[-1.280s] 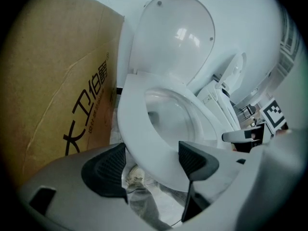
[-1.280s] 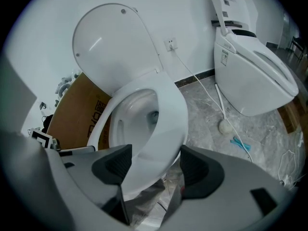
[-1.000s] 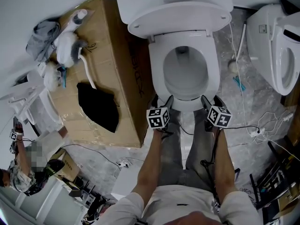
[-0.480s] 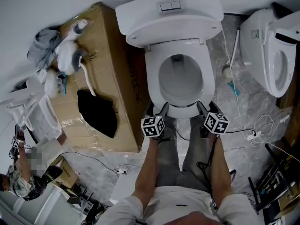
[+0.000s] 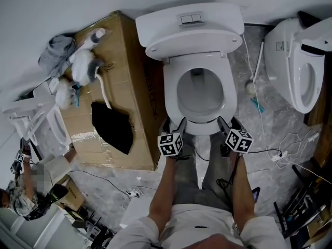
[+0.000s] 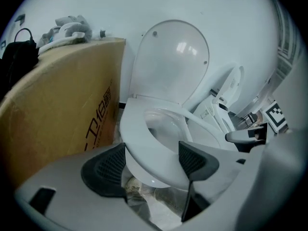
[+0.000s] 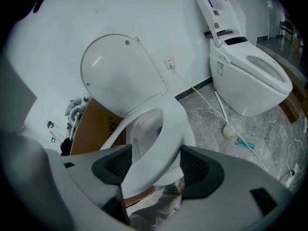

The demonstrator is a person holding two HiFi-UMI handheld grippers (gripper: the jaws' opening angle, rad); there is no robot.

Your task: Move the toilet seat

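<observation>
Left gripper view: fingers [image 6: 107,170] spread, front rim of toilet seat [image 6: 144,143] in the gap; contact unclear. Seat down on bowl [image 6: 150,173], lid [image 6: 171,61] up vs wall. Cardboard box [image 6: 53,105] close on L, plastic wrap [image 6: 154,211] bunched under bowl front.

Right gripper view: fingers [image 7: 113,163] spread too, seat rim betw. them. Second toilet [image 7: 250,76] off to R.

Head view: left gripper [image 5: 175,122] & right gripper [image 5: 229,121] side by side at seat's front edge. Forearms [image 5: 165,185] parallel, reaching fwd & down. Black bag [image 5: 111,126] on box.
</observation>
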